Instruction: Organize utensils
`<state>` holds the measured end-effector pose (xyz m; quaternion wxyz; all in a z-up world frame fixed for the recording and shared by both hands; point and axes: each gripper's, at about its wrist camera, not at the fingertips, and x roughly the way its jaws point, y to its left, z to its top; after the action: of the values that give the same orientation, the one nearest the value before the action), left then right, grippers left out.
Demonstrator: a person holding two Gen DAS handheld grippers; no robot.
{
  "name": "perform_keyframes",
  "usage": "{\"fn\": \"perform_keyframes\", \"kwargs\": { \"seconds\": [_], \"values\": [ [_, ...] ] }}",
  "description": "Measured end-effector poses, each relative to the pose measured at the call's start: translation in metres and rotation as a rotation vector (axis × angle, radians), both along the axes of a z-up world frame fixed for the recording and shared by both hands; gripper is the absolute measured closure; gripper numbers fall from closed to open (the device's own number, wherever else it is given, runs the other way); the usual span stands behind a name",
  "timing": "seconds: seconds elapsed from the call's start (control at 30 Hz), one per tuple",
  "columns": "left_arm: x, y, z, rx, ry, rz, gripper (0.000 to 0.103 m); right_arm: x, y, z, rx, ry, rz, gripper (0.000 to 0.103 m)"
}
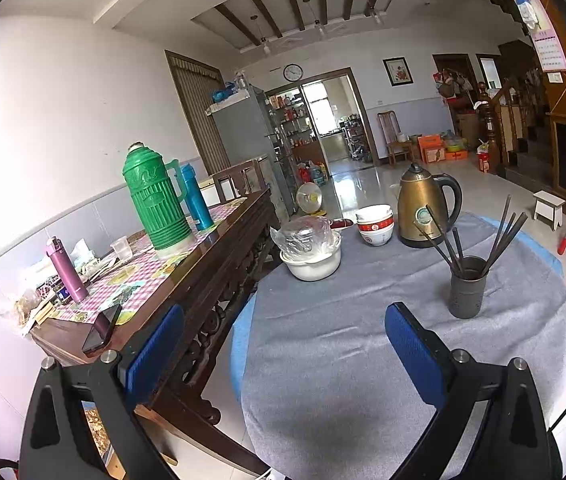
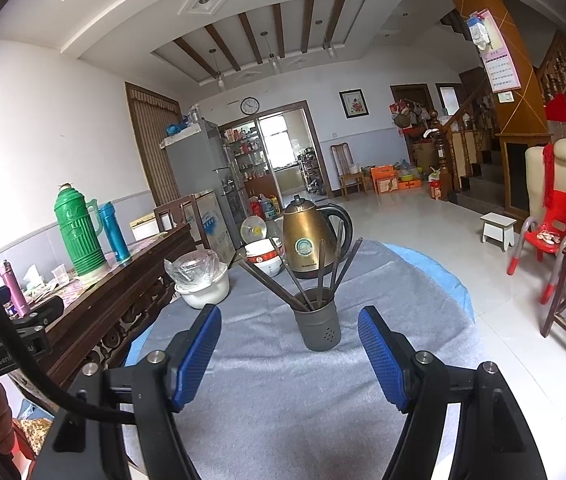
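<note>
A dark grey utensil holder (image 1: 468, 288) stands upright on the grey cloth of the round table (image 1: 343, 340), with several dark chopsticks (image 1: 499, 236) fanned out in it. It also shows in the right wrist view (image 2: 318, 326), with its chopsticks (image 2: 323, 268). My left gripper (image 1: 283, 344) is open and empty, held above the table's near left part, with the holder to its right. My right gripper (image 2: 289, 344) is open and empty, held back from the holder, which lies just beyond the gap between its blue pads (image 2: 381, 356).
A brass kettle (image 1: 423, 208), stacked bowls (image 1: 375, 224) and a white pot covered with plastic (image 1: 311, 248) stand at the table's far side. A wooden sideboard (image 1: 187, 264) on the left carries a green thermos (image 1: 155, 200), a blue flask and a purple bottle. A red chair (image 2: 551, 236) stands right.
</note>
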<state>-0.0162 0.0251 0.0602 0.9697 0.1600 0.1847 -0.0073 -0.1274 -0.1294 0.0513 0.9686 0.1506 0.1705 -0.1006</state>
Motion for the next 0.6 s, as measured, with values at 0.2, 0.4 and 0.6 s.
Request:
{"fn": "perform_keyframes", "kwargs": {
  "seconds": [0.2, 0.4, 0.6],
  "values": [
    [-0.0009, -0.0002, -0.0003, 0.003, -0.003, 0.000, 0.003, 0.0000, 0.0003, -0.0003, 0.001, 0.004, 0.001, 0.028],
    [-0.0019, -0.0003, 0.0005, 0.003, -0.004, 0.000, 0.003, -0.0008, -0.0012, -0.0007, 0.002, 0.003, -0.003, 0.028],
    [-0.0024, -0.0002, 0.0005, 0.003, -0.006, 0.003, 0.003, -0.0009, -0.0020, -0.0010, 0.001, 0.005, -0.002, 0.028]
  ]
}}
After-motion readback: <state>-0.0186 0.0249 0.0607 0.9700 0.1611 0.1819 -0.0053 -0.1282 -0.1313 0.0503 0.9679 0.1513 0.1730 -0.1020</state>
